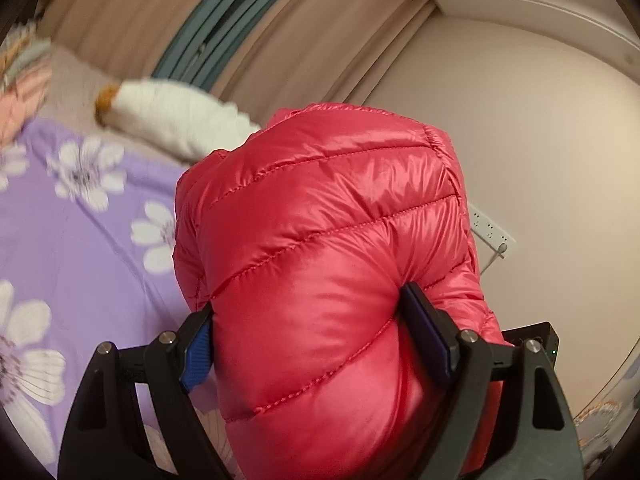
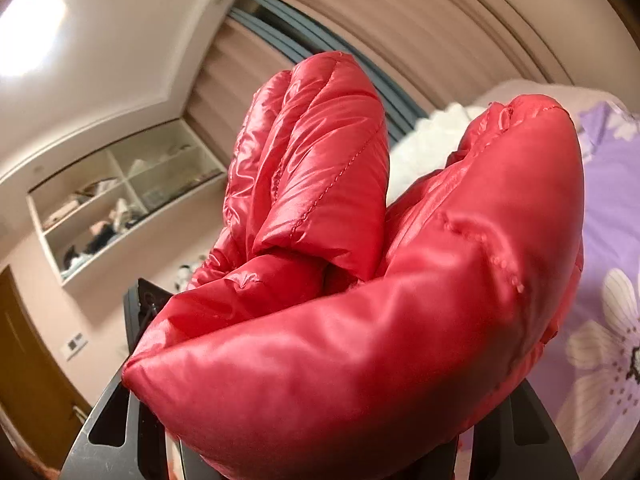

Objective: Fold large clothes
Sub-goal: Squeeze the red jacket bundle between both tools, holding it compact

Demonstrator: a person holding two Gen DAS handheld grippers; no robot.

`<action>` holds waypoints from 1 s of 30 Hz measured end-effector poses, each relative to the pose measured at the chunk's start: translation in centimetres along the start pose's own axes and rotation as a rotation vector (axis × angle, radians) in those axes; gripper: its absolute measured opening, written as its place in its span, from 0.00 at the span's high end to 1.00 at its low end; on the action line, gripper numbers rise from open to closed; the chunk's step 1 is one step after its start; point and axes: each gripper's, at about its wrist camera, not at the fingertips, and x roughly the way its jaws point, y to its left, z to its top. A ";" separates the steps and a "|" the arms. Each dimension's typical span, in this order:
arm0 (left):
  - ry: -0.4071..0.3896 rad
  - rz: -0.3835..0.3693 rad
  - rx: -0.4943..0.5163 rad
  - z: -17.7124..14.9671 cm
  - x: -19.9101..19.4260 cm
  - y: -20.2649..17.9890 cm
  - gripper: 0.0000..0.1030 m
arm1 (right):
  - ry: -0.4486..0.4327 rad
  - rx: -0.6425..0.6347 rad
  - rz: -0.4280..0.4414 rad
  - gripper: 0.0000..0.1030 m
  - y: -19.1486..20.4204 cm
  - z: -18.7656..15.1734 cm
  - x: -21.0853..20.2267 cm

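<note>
Left tool (image 1: 316,336) clamped on red puffer jacket (image 1: 328,248) at frame centre, right tool (image 2: 320,420) buried under jacket, state unreadable, wall shelf (image 2: 120,200) at left held jumbled items, purple floral bedsheet (image 1: 88,248) at left, no legible writing.

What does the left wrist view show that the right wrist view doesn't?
Left wrist only: both blue pads of the left hand-held gripper pinching the red puffer jacket, plus a wall socket.

Right wrist only: wall shelves, a ceiling light, a wooden door; the jacket hides the right hand-held gripper.

Both: jacket, purple floral bedsheet, curtains.
</note>
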 end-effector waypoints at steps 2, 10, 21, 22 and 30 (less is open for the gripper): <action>-0.026 0.001 0.019 0.3 -1.4 -0.7 0.19 | -0.010 -0.012 0.017 0.42 1.0 0.4 0.9; -0.073 0.019 0.035 0.5 -4.6 -1.6 0.19 | -0.012 -0.054 0.019 0.42 1.9 1.8 4.8; -0.095 0.055 0.025 0.5 -6.8 -0.9 0.19 | 0.019 -0.051 0.040 0.42 0.9 1.2 5.3; -0.099 0.061 0.019 0.6 -7.1 -0.6 0.19 | 0.029 -0.052 0.042 0.42 0.1 1.2 5.0; -0.137 0.111 0.003 1.7 -9.2 2.0 0.19 | 0.088 -0.069 0.090 0.42 -0.1 1.0 7.1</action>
